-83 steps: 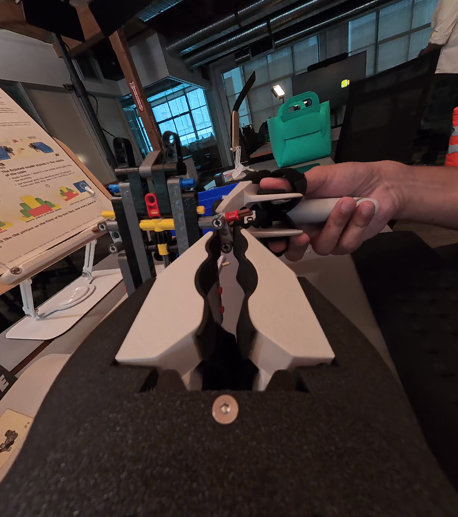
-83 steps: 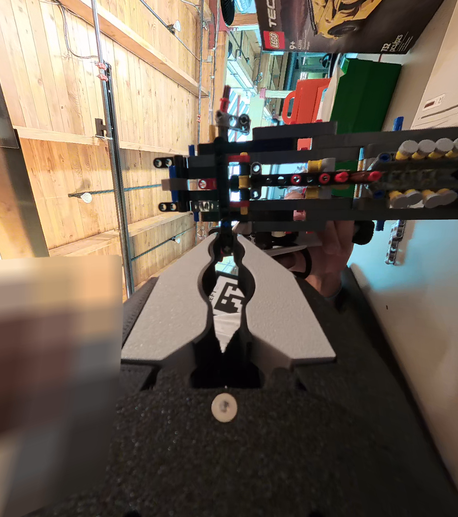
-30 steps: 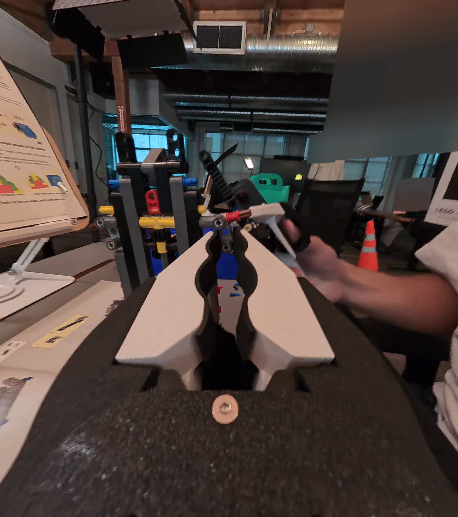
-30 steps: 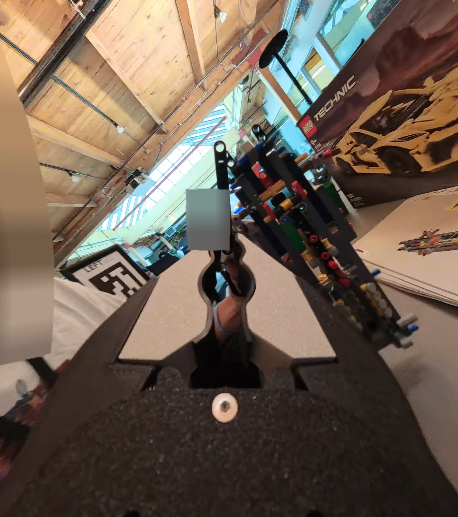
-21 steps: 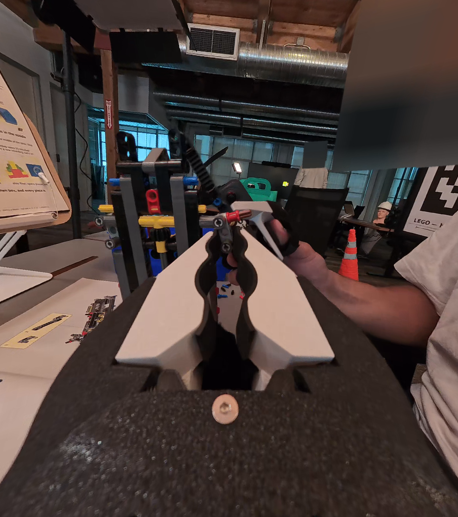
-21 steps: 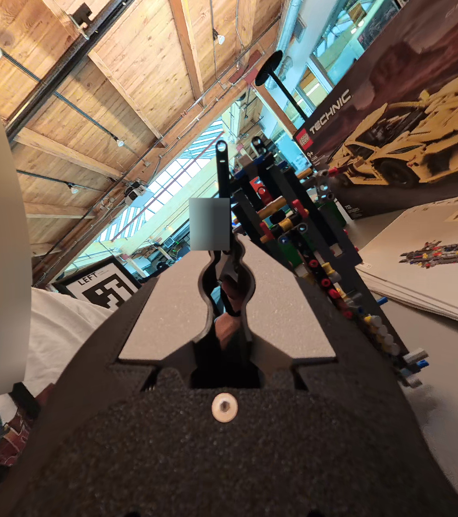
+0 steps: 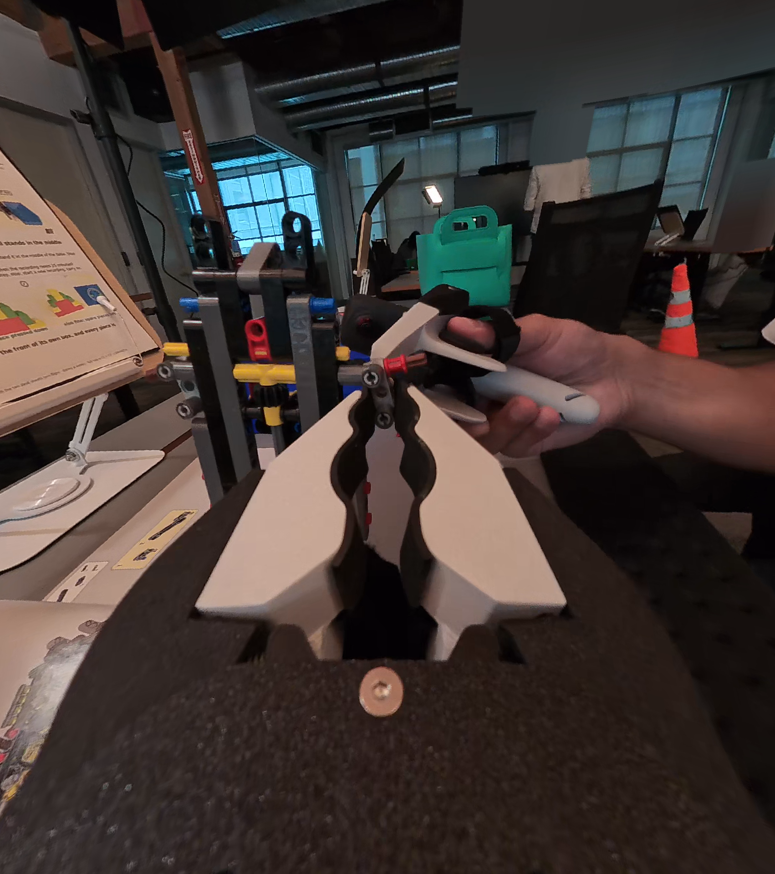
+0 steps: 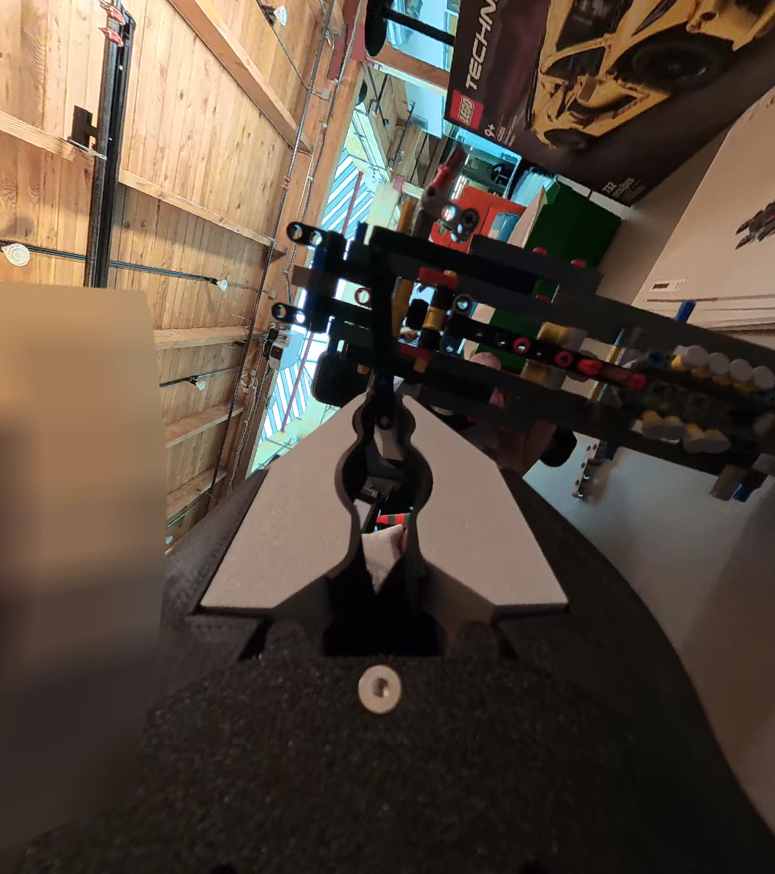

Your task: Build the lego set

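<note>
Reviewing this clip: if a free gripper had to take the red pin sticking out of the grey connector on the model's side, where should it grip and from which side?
Grip the red pin on its exposed shaft, outboard of the grey connector, which the left gripper clamps. Approach from the model's right, along the pin's axis, probably: the pin juts sideways, and the right gripper already sits there.
</note>
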A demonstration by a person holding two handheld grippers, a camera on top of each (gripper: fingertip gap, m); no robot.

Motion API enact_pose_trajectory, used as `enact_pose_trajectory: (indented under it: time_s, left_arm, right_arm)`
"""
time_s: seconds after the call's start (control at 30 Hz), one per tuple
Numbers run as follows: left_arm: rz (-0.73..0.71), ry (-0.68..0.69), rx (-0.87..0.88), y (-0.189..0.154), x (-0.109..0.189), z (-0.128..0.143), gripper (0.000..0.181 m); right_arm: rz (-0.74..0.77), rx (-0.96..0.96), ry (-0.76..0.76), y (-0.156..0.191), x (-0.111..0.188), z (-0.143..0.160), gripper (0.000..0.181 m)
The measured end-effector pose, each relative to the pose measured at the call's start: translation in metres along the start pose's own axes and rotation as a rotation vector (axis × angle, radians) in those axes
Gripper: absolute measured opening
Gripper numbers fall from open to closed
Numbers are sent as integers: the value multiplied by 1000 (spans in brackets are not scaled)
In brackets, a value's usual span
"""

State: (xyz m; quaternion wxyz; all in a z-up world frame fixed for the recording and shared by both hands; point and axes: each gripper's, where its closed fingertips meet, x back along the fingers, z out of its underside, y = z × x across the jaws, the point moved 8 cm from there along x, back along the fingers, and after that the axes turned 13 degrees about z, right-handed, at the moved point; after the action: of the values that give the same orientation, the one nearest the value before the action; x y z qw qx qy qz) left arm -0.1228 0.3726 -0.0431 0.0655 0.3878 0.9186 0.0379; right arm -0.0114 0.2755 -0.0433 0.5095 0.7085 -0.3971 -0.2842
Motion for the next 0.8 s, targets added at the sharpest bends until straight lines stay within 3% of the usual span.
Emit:
enact_pose_trajectory:
  time_s: [0.17, 0.4, 0.8]
  left_arm:
    - [12, 57, -35, -2, -2, 3, 7]
    - [90, 46, 15, -6, -2, 1, 7]
    - [77, 131, -140, -14, -7, 2, 7]
  right_arm:
    - [47, -23, 37, -1, 4, 2, 6]
    - [-25, -100, 143, -3, 5, 3, 6]
    - [-96, -275, 271, -13, 9, 5, 7]
